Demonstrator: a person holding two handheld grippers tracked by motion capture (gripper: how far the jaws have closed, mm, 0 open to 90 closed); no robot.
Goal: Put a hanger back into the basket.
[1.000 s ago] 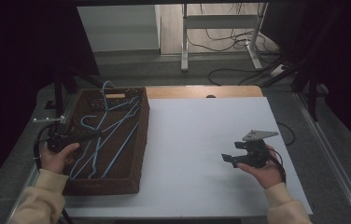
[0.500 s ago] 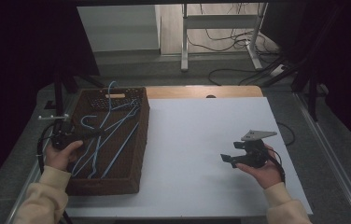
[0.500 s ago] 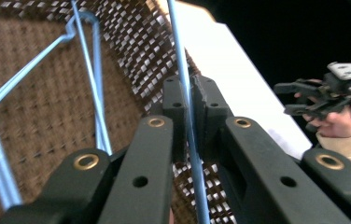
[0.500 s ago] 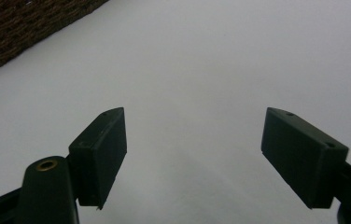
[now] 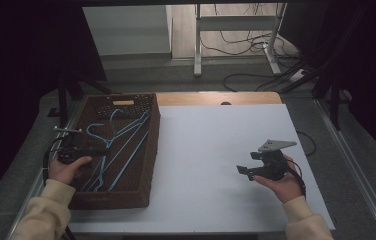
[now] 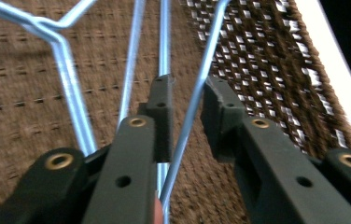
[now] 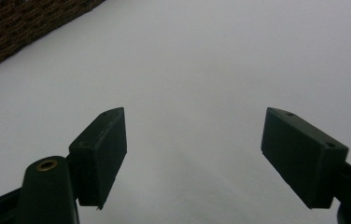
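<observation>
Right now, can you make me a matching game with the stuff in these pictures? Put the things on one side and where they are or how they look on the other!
Things:
1. blue wire hanger
2. woven basket
3. left gripper
4. right gripper

Places or states:
A. brown, at the left side of the white table
B. jaws wide apart, nothing between them, above the white table
C. thin wire running between two black jaws
D. inside the basket, jaws on either side of a wire, with a gap showing

Pairs: 1-C, 2-A, 3-D, 4-B
</observation>
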